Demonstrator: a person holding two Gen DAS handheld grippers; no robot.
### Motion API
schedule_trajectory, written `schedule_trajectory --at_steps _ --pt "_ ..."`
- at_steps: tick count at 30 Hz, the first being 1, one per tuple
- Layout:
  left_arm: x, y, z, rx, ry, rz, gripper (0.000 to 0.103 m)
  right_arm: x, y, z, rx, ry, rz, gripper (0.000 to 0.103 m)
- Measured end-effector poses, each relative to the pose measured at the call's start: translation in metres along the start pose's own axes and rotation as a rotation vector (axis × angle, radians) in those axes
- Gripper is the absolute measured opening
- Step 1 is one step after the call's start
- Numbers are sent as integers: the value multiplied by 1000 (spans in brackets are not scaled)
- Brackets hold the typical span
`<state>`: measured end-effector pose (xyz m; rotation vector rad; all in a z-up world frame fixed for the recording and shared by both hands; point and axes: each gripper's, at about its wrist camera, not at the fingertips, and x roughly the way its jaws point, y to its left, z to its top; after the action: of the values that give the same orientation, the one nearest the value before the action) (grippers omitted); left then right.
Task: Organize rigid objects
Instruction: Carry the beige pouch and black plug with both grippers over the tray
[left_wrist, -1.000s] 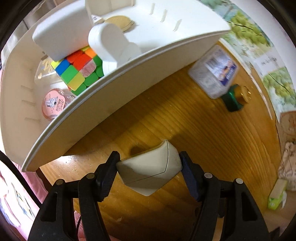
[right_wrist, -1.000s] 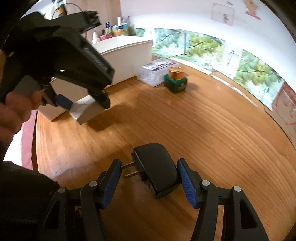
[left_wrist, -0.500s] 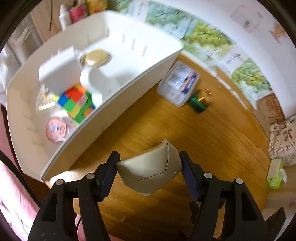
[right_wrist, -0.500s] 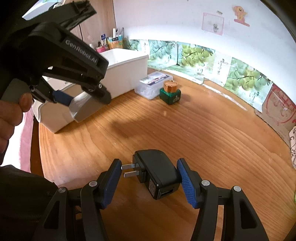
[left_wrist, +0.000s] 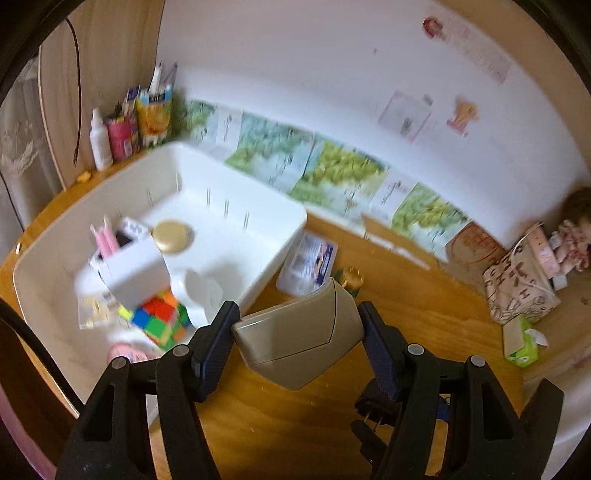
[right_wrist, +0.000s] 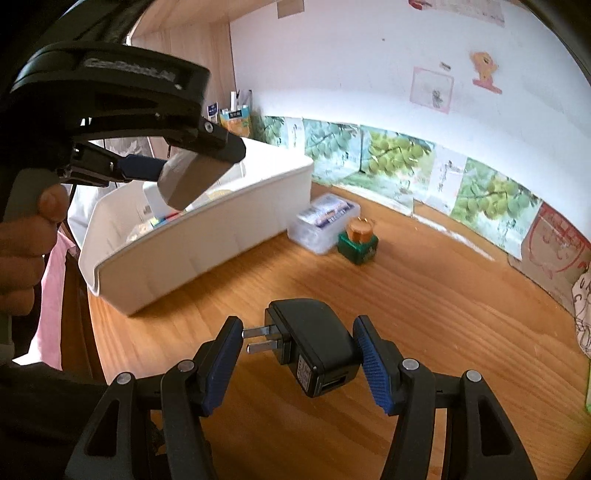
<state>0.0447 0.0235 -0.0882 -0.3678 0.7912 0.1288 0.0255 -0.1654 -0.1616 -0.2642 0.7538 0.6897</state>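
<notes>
Right gripper (right_wrist: 297, 360) clamped on a black plug adapter (right_wrist: 314, 345), prongs pointing at its left finger, USB port facing the camera, held clear above the wooden table (right_wrist: 424, 295). Left gripper (left_wrist: 297, 332) clenched on a beige angular plastic piece (left_wrist: 295, 338); in the right wrist view that same gripper (right_wrist: 177, 166) hangs in the air over the near end of the white bin (right_wrist: 192, 247), the beige piece (right_wrist: 192, 179) above the rim, not touching. Bin sits on the table and holds a multicolour puzzle cube (left_wrist: 159, 319), a white box (left_wrist: 129, 266) with pink sticks poking out, a gold round lid (left_wrist: 172, 236), a white rounded object (left_wrist: 201, 291) and a pink round item (left_wrist: 123, 354) at the near edge; detail is blurred. Just beside the bin's far end: a clear plastic case with a blue label (right_wrist: 327, 221), and touching or nearly touching it, a green box with a copper-coloured cap (right_wrist: 359, 238). Further back, fruit-print paper sheets (right_wrist: 395, 153) line the wall base; bottles and cartons (left_wrist: 129, 122) stand in the corner behind the bin.
</notes>
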Motion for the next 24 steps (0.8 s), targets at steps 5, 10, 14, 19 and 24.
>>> schedule_trajectory --at_steps 5,10,14,19,24 --pt "-18 17 13 49 -96 -7 69 4 16 17 -2 -35 -1 62" --pt "-29 37 23 84 -149 -12 69 6 34 36 -4 -77 -10 62" --pt "-33 56 30 103 -165 -8 69 7 51 53 -6 -121 -14 62" --pt "-39 79 41 129 -176 0 69 12 72 73 -5 -173 -19 62" --pt "-41 103 51 145 -164 16 69 21 96 90 -2 -211 -17 62"
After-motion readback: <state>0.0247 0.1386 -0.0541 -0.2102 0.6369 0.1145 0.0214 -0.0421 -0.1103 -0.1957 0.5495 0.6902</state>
